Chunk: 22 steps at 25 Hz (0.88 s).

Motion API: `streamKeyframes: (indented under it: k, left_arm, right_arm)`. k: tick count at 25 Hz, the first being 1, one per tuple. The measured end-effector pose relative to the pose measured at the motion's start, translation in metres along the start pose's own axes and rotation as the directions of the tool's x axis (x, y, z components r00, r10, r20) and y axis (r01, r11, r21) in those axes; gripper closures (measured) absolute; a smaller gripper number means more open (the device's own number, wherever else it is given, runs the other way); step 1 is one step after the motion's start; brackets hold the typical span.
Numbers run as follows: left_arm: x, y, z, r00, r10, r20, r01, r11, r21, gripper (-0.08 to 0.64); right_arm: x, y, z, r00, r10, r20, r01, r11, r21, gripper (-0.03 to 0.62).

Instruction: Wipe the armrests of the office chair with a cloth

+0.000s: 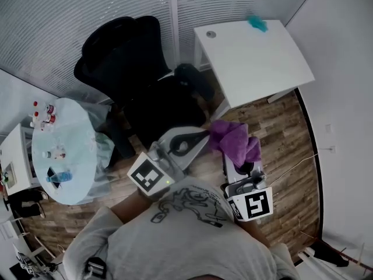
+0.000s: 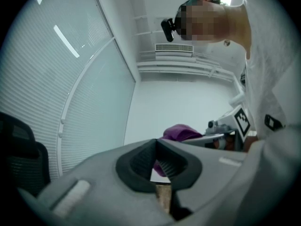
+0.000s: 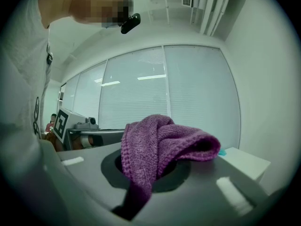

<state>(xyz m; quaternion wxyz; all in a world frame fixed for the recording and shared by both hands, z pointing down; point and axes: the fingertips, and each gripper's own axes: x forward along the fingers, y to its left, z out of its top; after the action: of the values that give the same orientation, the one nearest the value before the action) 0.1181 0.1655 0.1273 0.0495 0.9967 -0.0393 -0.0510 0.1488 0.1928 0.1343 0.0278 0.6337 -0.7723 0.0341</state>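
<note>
The black office chair stands ahead of me, seat toward me, with one armrest on its right and the other on its left. My right gripper is shut on a bunched purple cloth and held above the wood floor, right of the chair and clear of it. In the right gripper view the cloth drapes out of the jaws and hides the fingertips. My left gripper is shut on nothing and hovers near the seat's front right. In the left gripper view the pads meet, with the cloth beyond.
A white table stands right of the chair with a small teal thing at its far edge. A round glass table with small bottles sits at the left. Blinds line the back, and a white wall closes the right side.
</note>
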Motion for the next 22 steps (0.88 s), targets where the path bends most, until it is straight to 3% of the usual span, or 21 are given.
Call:
streamKeyframes:
  k: [12, 22]
  left_arm:
    - [0.029, 0.121, 0.008, 1.000, 0.001, 0.000, -0.001, 1.000, -0.012, 0.560]
    - [0.053, 0.167, -0.003, 0.999, -0.029, -0.028, 0.028, 0.999, -0.035, 0.560]
  right_arm:
    - [0.117, -0.046, 0.010, 1.000, -0.014, -0.008, 0.014, 1.000, -0.010, 0.560]
    - [0.159, -0.079, 0.004, 0.998, -0.052, -0.030, 0.052, 0.999, -0.014, 0.560]
